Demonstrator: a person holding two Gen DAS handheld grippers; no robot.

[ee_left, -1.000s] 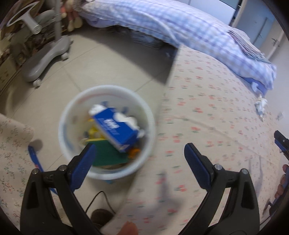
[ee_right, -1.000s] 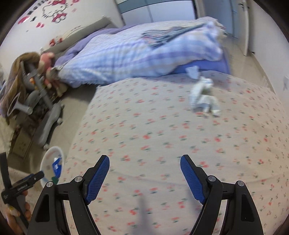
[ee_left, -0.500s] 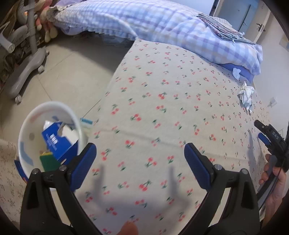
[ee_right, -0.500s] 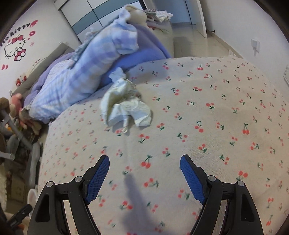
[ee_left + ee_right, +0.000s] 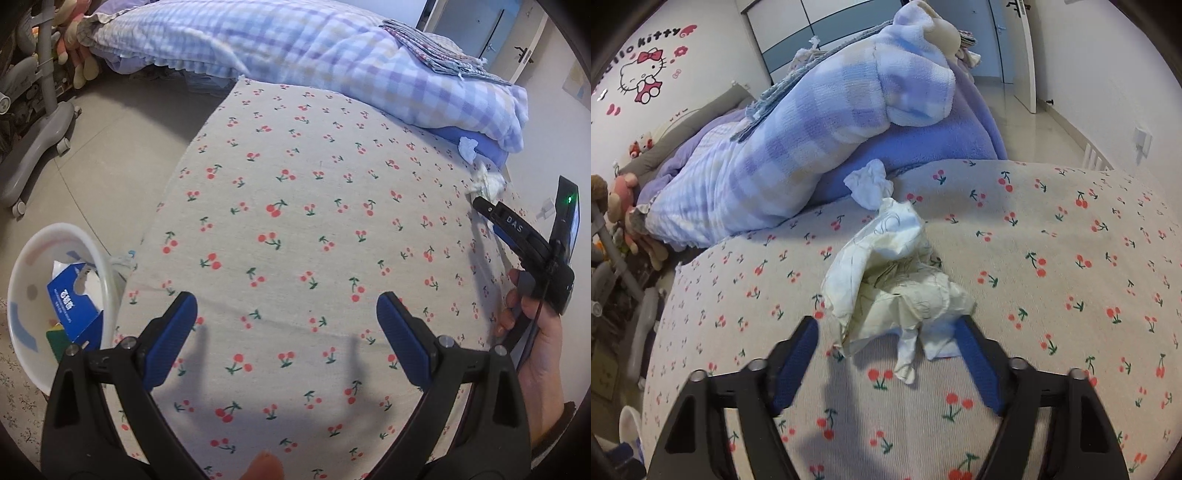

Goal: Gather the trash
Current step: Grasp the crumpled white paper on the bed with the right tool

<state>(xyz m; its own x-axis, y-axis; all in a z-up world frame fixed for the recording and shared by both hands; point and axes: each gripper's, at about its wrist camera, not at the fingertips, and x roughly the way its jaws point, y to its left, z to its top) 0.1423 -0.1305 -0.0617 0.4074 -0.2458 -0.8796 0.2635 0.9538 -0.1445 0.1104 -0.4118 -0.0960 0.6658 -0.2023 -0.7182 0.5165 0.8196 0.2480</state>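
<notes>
A large crumpled sheet of paper lies on the cherry-print bedsheet. My right gripper is low over the sheet with the paper's near end between its blue pads. Its jaws are closing; the right pad is at the paper's edge and the left pad stands clear of it. A smaller white tissue sits just beyond, against the blanket. My left gripper hangs open over the bare sheet with nothing in it. The white bin stands on the floor at the left, holding a blue tissue box.
A checked blue blanket is heaped along the bed's far side. A grey chair base and soft toys stand on the floor to the left. A person's hand holds the right gripper at the bed's right side.
My left gripper swung from above the bin to over the bed. My right gripper moved forward and down to the crumpled paper, and its jaws narrowed around it.
</notes>
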